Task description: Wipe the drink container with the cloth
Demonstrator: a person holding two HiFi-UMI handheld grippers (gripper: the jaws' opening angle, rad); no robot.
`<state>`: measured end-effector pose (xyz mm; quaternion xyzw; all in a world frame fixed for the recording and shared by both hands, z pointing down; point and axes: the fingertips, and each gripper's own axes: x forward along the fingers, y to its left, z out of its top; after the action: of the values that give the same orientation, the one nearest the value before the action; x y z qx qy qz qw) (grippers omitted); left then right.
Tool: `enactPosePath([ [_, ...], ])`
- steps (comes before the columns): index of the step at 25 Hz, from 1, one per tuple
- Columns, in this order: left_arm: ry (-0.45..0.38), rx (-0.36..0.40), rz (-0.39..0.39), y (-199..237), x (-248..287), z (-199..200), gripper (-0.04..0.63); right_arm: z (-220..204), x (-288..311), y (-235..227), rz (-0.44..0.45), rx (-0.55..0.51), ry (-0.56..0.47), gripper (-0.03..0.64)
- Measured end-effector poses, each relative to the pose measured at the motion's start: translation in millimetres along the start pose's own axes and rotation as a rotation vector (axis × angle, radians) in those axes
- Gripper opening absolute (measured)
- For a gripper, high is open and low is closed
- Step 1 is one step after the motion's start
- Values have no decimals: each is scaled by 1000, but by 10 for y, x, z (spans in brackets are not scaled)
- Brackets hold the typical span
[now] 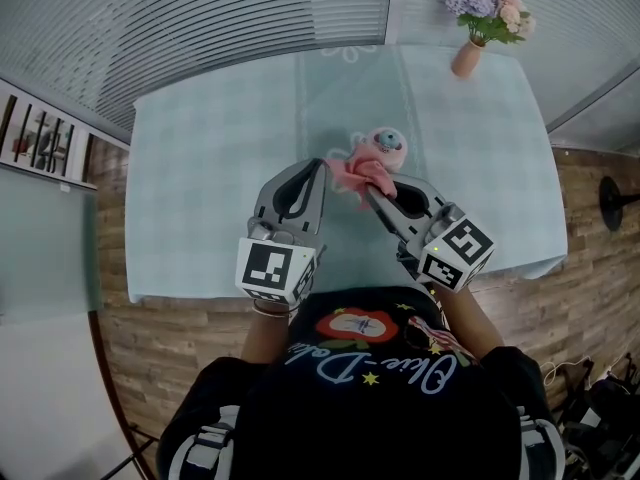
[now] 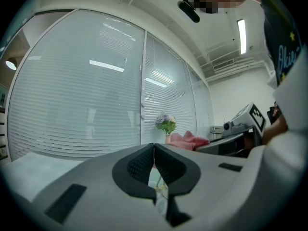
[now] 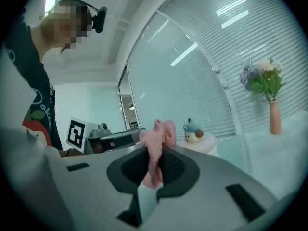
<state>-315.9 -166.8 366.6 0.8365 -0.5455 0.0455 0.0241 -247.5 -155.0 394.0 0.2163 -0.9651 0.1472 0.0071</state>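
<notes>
The drink container (image 1: 386, 148) is pink with a small blue-capped figure on its lid, and it stands mid-table; it also shows in the right gripper view as the container (image 3: 196, 136). My right gripper (image 1: 371, 190) is shut on a pink cloth (image 1: 356, 174), just in front of the container and left of it. Between the jaws of the right gripper (image 3: 155, 154) the cloth (image 3: 157, 143) sticks upward. My left gripper (image 1: 320, 166) is beside the cloth on its left, with its jaws shut and nothing in them. From the left gripper (image 2: 154, 146), the cloth (image 2: 188, 139) is seen to the right.
The table (image 1: 200, 168) has a pale teal checked cover. A pink vase of flowers (image 1: 470, 48) stands at its far right corner. Window blinds run behind the table. The wooden floor lies beyond the near edge.
</notes>
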Motion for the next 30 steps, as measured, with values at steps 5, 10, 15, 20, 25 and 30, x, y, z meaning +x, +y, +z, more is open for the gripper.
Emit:
enactPosePath([
  [5, -5, 6, -7, -37, 18, 29, 5, 317, -125, -21, -37, -65, -107, 35],
  [10, -7, 10, -12, -69, -1, 47, 5, 427, -192, -17, -51, -75, -153, 35],
  [15, -13, 11, -14, -88, 0, 62, 5, 414, -192, -6, -56, -97, -139, 32],
  [20, -13, 14, -17, -108, -22, 68, 5, 399, -202, 2, -63, -90, -133, 32],
  [25, -13, 12, -12, -117, -78, 64, 5, 406, -218, 53, -61, -91, -139, 32],
  [30, -12, 11, -10, -118, -95, 58, 5, 419, -220, 65, -60, -93, -141, 32],
])
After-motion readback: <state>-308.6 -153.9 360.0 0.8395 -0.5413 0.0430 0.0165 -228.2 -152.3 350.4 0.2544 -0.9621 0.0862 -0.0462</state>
